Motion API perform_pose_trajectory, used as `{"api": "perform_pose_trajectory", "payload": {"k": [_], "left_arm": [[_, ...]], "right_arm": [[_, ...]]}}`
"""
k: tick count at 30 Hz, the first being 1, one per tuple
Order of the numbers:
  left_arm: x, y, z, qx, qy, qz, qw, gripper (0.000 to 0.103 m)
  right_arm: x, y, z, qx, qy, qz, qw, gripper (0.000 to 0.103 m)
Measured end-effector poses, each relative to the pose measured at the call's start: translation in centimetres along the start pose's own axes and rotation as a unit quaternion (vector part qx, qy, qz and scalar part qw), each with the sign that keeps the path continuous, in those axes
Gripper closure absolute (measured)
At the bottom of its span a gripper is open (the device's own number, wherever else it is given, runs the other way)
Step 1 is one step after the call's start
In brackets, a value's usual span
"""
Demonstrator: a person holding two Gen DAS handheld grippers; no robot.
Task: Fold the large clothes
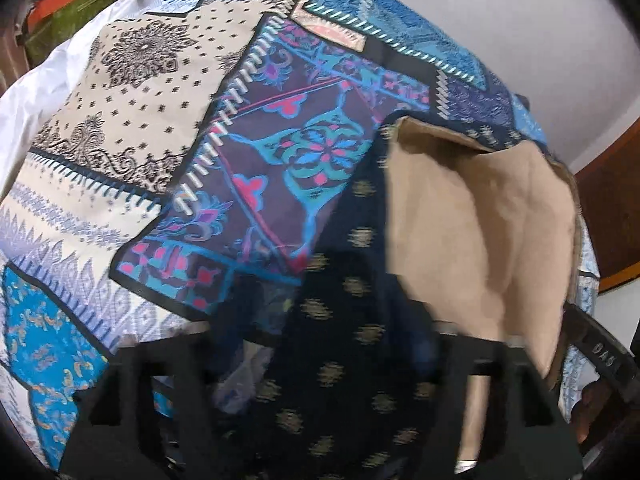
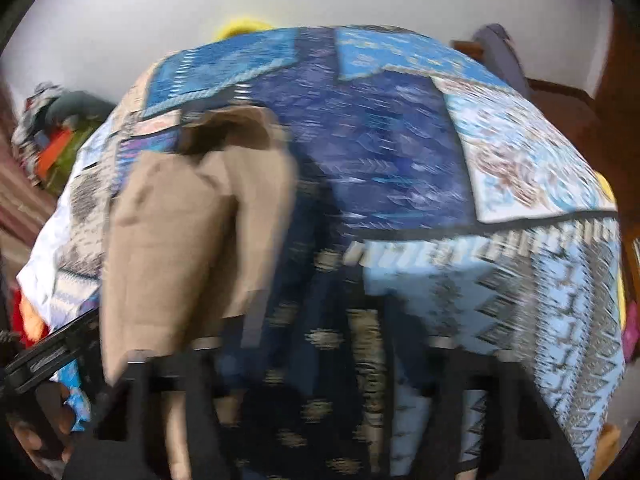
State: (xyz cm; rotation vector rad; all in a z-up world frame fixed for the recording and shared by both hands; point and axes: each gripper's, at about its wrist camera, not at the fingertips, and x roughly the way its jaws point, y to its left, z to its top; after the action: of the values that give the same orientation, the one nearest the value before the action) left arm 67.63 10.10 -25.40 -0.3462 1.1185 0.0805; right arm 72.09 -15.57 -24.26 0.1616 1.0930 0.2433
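A dark navy garment (image 1: 340, 360) with small gold motifs and a tan inner lining (image 1: 480, 216) hangs over a patchwork bedspread (image 1: 168, 128). My left gripper (image 1: 320, 364) has the navy cloth running between its black fingers (image 1: 132, 392); the fingertips are hidden by cloth. In the right wrist view the same navy garment (image 2: 320, 380) with its tan lining (image 2: 180, 248) drapes between the fingers of my right gripper (image 2: 320, 360). The right gripper's frame shows at the right edge of the left wrist view (image 1: 600, 352). Both views are blurred by motion.
The patchwork bedspread (image 2: 400, 140) covers the bed in blue, cream and purple panels. A white wall (image 1: 520, 20) is behind. A pile of orange and green things (image 1: 68, 12) lies at the far left. Dark wooden furniture (image 1: 612, 208) stands at the right.
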Motion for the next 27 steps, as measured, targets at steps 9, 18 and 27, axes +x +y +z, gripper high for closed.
{"api": "perform_pose_trajectory", "payload": {"k": [9, 18, 27], "left_arm": [[-9.3, -2.3, -2.1, 0.098, -0.07, -0.002, 0.9927, 0.092], [-17.5, -0.4, -12.1, 0.175, -0.073, -0.028, 0.9816, 0.092], [-14.4, 3.4, -22.1, 0.196, 0.001, 0.04, 0.9799, 0.092]], "right_arm": [[-7.6, 4.0, -3.0, -0.068, -0.042, 0.055, 0.995, 0.095], [-16.5, 4.4, -12.6, -0.094, -0.046, 0.116, 0.988, 0.095], [-17.6, 6.4, -24.7, -0.171, -0.041, 0.002, 0.984, 0.094]]}}
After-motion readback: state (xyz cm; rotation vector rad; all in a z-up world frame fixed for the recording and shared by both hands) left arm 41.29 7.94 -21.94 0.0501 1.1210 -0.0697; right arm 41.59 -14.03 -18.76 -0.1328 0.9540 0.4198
